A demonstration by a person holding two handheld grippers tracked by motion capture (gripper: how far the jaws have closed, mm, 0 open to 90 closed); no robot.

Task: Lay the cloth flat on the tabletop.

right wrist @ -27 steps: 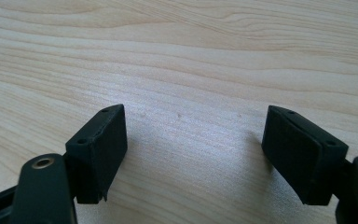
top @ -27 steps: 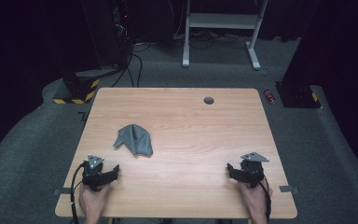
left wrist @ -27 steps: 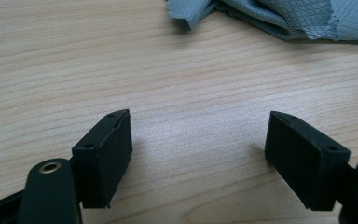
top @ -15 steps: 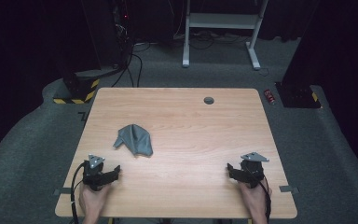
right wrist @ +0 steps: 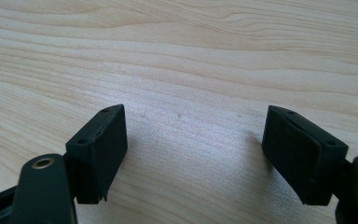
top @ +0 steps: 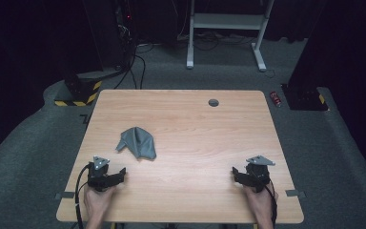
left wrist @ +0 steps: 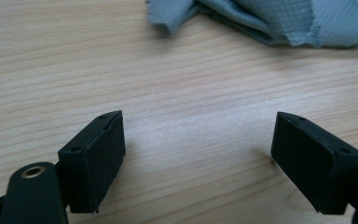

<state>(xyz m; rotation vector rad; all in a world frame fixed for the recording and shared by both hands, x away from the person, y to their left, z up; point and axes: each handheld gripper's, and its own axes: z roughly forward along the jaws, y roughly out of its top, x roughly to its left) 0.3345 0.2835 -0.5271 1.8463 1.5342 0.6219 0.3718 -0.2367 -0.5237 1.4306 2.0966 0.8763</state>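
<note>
A crumpled grey cloth (top: 137, 144) lies on the left half of the wooden table (top: 195, 129). My left gripper (top: 116, 175) rests near the table's front left, a short way in front of the cloth, with its jaws wide apart and nothing between them. The left gripper view has the cloth (left wrist: 270, 18) along its top edge, beyond the left gripper (left wrist: 198, 158). At the front right my right gripper (top: 239, 175) rests on the wood, open and empty. In the right gripper view the right gripper (right wrist: 196, 156) has bare wood between its jaws.
A small round grommet hole (top: 213, 102) sits near the table's far edge. Grey carpet surrounds the table, with a white metal frame (top: 226, 28) and cables behind it and a red can (top: 276, 98) on the floor at the right.
</note>
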